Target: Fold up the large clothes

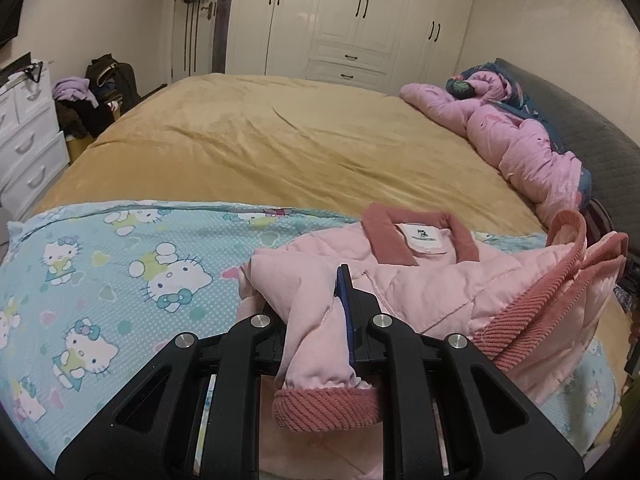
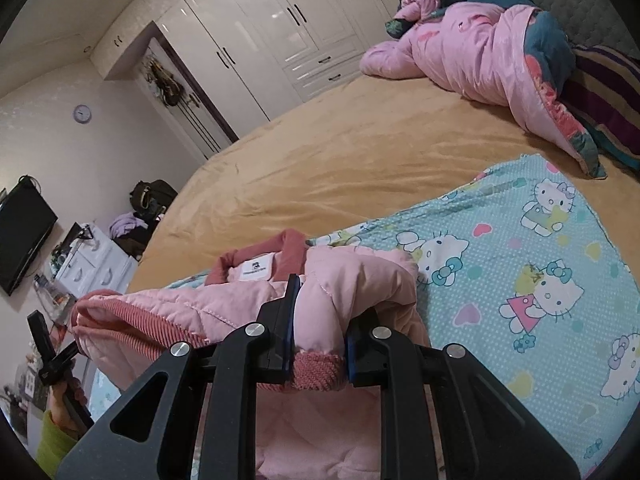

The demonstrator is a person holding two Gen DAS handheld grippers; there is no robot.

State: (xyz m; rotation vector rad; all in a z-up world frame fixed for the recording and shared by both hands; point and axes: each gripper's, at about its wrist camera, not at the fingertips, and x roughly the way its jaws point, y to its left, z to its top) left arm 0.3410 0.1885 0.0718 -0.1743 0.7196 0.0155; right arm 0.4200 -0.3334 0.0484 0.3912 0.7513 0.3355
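Note:
A pink quilted jacket (image 1: 460, 280) with a darker corduroy collar and cuffs lies bunched on a Hello Kitty sheet (image 1: 120, 272) at the near side of the bed. My left gripper (image 1: 320, 300) is shut on one sleeve, whose ribbed cuff (image 1: 326, 404) hangs toward the camera; cloth hides its left finger. My right gripper (image 2: 320, 312) is shut on the other sleeve just above its cuff (image 2: 316, 372). The jacket (image 2: 224, 304) shows its collar and white label (image 2: 256, 270) beyond the fingers. A hand in a green sleeve (image 2: 56, 440) holds the left gripper's black body at the lower left.
A mustard cover (image 1: 280, 140) spreads over the bed. A crumpled pink quilt (image 1: 520, 144) lies by the dark headboard (image 1: 580, 120). White wardrobes (image 1: 360, 20) stand behind; white drawers (image 1: 28, 140), bags with clothes (image 1: 104, 84) and a wall television (image 2: 24, 232) line the left.

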